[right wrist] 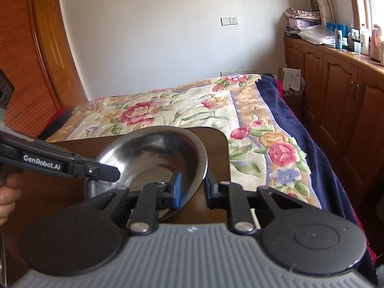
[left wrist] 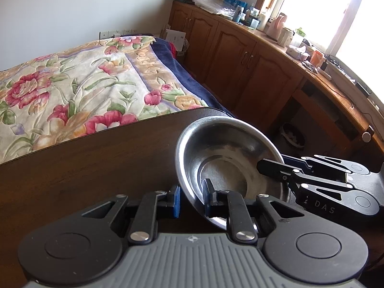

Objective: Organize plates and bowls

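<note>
Bedroom surroundings fill the left wrist view: a bed (left wrist: 79, 79) under a flowered quilt, wooden cabinets (left wrist: 240, 55) along the wall with a cluttered countertop below a bright window. Nearer stands a dark wooden table (left wrist: 84, 168). On its far right corner sits a steel bowl (left wrist: 225, 158), tilted, with its near rim lifted. The left gripper (left wrist: 190, 198) straddles that near rim, one blue-padded finger outside the wall and the other inside; the fingers stand slightly apart around the thin metal, and whether they press it I cannot tell. The right gripper (left wrist: 271, 168) reaches in from the right, its tip over the bowl's far-right rim; how its fingers stand I cannot tell.

From the right wrist view, the same quilt and cabinets (right wrist: 340, 96) show, with a wooden door (right wrist: 31, 60) at left. The bowl (right wrist: 153, 153) lies tilted at the table (right wrist: 48, 192) corner. The right gripper (right wrist: 193, 188) has its rim between the fingers, left pad inside, right pad outside, a gap visible. The left gripper (right wrist: 108, 171) comes in from the left to the rim, with a hand (right wrist: 8, 196) holding it.
</note>
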### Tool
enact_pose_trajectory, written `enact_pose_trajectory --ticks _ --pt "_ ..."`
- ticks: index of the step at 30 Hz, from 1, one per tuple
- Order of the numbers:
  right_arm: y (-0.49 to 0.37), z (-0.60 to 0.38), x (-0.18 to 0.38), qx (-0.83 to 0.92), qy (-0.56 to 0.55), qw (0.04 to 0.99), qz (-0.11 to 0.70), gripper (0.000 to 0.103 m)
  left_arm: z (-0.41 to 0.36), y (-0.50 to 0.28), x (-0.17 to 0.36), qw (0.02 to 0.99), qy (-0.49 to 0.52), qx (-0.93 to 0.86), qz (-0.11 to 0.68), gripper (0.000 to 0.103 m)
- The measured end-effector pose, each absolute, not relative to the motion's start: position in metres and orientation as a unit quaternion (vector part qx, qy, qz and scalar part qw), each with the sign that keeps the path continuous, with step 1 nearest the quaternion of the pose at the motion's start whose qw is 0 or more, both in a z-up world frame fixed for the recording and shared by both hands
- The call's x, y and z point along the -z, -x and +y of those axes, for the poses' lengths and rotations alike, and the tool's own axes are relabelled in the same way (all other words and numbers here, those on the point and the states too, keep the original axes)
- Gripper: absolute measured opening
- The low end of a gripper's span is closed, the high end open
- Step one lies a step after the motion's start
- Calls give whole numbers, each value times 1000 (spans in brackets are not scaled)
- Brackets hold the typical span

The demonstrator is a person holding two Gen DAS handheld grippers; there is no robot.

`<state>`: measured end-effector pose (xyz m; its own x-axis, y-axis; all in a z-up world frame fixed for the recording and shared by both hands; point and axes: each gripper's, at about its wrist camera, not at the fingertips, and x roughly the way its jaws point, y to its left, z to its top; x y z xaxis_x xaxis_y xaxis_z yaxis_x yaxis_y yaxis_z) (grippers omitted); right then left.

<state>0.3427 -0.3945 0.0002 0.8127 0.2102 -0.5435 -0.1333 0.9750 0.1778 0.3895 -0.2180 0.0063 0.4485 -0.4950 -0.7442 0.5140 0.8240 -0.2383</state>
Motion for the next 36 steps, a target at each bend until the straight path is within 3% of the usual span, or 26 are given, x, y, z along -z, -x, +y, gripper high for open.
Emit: enact_pose_trajectory --ticks 8,36 --pt "-337 -393 -4 -98 -87 947 293 17 -207 -376 -25 858 -20 297 418 13" --pt "-279 -350 -68 -137 -57 963 226 15 -138 -287 -93 887 -6 303 349 13"
